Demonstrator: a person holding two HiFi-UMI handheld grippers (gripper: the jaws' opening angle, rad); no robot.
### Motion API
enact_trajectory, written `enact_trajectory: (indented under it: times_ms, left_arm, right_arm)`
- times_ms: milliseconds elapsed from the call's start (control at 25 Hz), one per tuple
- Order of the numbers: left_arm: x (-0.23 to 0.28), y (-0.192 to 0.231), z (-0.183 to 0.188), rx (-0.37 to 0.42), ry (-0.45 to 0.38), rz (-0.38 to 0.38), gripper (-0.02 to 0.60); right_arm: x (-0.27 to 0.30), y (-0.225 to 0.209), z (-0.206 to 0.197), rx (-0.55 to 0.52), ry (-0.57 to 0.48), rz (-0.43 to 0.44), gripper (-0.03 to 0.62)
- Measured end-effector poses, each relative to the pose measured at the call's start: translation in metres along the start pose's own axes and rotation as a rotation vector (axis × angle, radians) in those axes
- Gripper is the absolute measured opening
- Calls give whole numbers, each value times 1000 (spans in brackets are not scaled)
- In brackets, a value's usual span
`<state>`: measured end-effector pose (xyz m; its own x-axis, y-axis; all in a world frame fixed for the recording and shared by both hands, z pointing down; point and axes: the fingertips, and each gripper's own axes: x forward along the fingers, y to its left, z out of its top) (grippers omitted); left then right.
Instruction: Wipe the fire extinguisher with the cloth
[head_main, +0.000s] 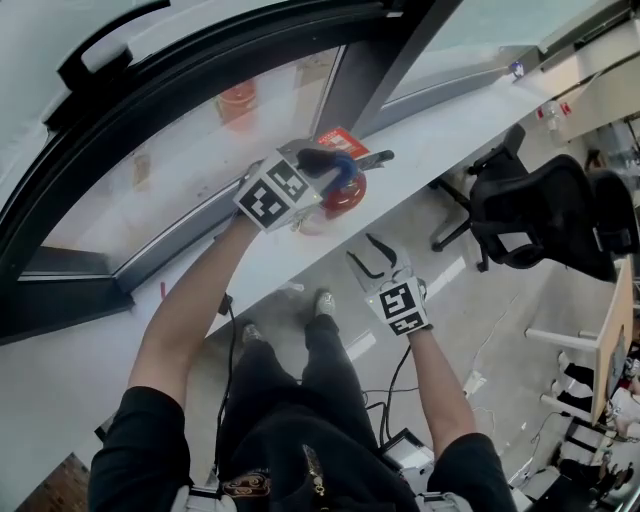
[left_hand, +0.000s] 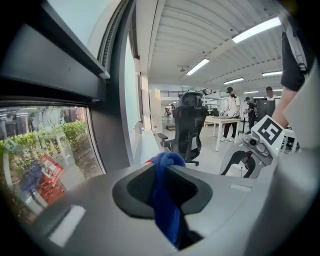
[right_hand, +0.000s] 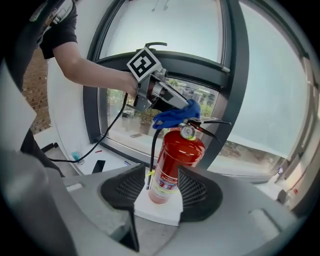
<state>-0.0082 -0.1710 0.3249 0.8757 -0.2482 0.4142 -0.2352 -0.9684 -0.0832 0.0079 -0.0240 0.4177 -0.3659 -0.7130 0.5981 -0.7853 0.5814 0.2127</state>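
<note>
Overhead, the left gripper (head_main: 338, 166) holds a blue cloth (head_main: 346, 176) on top of the red fire extinguisher (head_main: 345, 197) on the white ledge (head_main: 440, 130). Its own view shows the cloth squeezed in its jaws. The right gripper (head_main: 365, 255), open and empty, sees the extinguisher standing straight.

Both arms were extended forward. The left gripper (head_main: 338, 168) jaws were clamped on the cloth (left_hand: 165, 200). The right gripper (head_main: 358, 246) was nearer the body, jaws apart and empty.

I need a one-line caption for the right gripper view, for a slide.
Left tool holds a blue cloth at the top of the red extinguisher.
</note>
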Motion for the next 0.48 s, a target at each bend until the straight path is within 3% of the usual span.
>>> enact_trajectory:
  times_ms: [120, 320, 480]
  left_arm:
    - [15, 2, 18, 24, 35, 23, 60]
    - [56, -11, 46, 110, 144, -6, 60]
    - [85, -9, 63, 105, 171, 10, 60]
  right_arm:
    - [-6, -20, -14, 26, -9, 21, 193]
    - [-13, -51, -39, 44, -11, 75, 193]
    - [-19, -77, -47, 60, -36, 95, 193]
